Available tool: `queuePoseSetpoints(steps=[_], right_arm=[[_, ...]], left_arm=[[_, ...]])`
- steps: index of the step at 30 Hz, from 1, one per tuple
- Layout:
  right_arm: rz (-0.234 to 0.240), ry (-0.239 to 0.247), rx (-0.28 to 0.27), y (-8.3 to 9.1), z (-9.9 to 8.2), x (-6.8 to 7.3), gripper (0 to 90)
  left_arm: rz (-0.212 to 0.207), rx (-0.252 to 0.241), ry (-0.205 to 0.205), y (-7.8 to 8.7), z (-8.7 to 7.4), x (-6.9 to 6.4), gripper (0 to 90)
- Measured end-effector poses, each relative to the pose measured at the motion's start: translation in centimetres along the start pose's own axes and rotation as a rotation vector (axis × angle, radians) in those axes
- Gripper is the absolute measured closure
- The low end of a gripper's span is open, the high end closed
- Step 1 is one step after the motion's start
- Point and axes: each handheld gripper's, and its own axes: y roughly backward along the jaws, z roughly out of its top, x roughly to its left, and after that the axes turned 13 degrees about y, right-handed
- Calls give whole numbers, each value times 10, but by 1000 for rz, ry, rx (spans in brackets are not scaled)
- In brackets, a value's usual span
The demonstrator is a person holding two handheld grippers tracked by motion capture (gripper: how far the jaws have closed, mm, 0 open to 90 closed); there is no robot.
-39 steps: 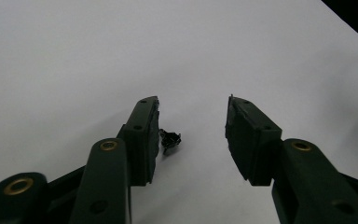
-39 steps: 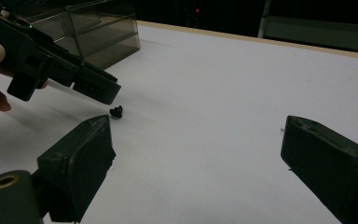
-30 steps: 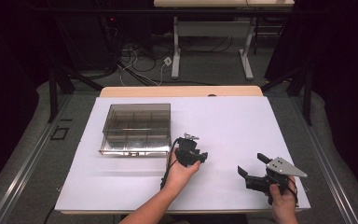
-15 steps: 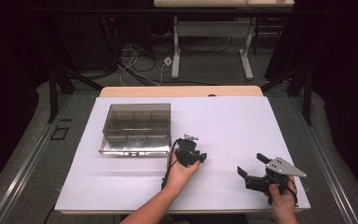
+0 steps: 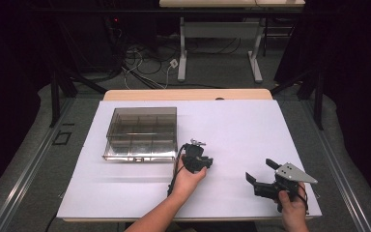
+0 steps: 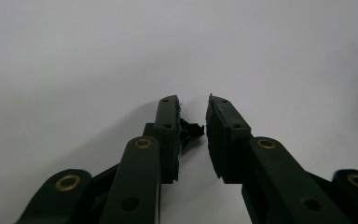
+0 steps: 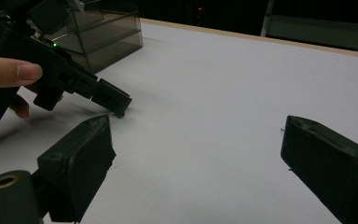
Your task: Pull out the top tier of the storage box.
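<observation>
Now the left gripper tips down on the desk near its front edge; its jaws, just closing, stand narrowly apart around a small black piece, not yet pinched.

table: white top, wooden far edge. floor: grey, with a metal rail along the left. behind: a white-legged desk, tangled cables, dark surroundings. light falls on the table alone.
</observation>
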Motion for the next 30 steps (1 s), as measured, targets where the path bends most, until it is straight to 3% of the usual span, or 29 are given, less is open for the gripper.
queuePoseSetpoints(steps=[30], right_arm=[[3,1,3,0,0,0,88]], left_arm=[[-6,4,13,1,0,0,790]])
